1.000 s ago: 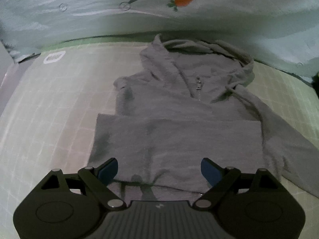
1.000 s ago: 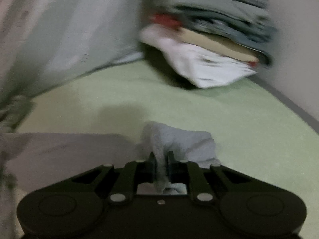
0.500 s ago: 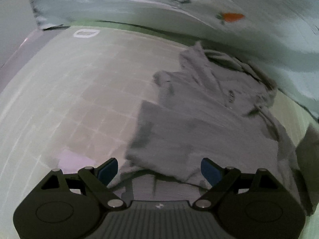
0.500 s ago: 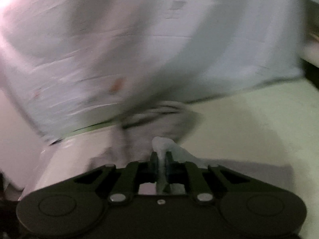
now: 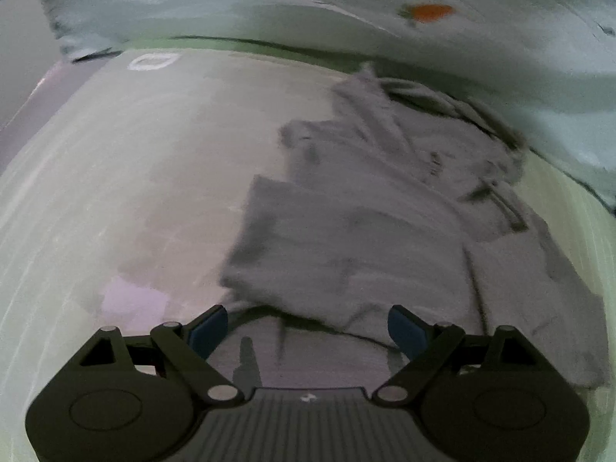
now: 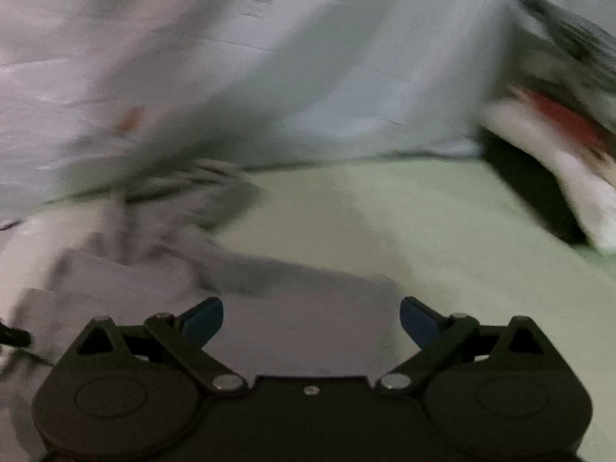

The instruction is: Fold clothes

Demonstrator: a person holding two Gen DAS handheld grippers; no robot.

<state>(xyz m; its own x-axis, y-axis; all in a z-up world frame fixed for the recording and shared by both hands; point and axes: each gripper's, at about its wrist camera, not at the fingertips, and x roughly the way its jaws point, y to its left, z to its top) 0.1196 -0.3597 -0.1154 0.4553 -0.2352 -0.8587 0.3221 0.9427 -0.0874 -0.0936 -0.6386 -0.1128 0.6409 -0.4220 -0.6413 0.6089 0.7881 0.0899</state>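
Note:
A grey hooded sweatshirt (image 5: 385, 223) lies flat on the bed, hood toward the back, one sleeve folded across its body. My left gripper (image 5: 308, 327) hovers open over its bottom hem, nothing between the blue pads. In the right wrist view the same sweatshirt (image 6: 300, 308) lies blurred at the lower left, its sleeve flat under my right gripper (image 6: 312, 317). That gripper's jaws are opening wide and the sleeve has dropped out of them.
A pale green checked sheet (image 5: 115, 192) covers the bed. A light quilt with carrot prints (image 5: 423, 11) rises along the back. A stack of folded clothes (image 6: 562, 115) sits at the right, against the wall.
My right gripper carried the sleeve leftward over the sweatshirt, then opened and let it go. The left gripper shifted left along the hem and stayed open.

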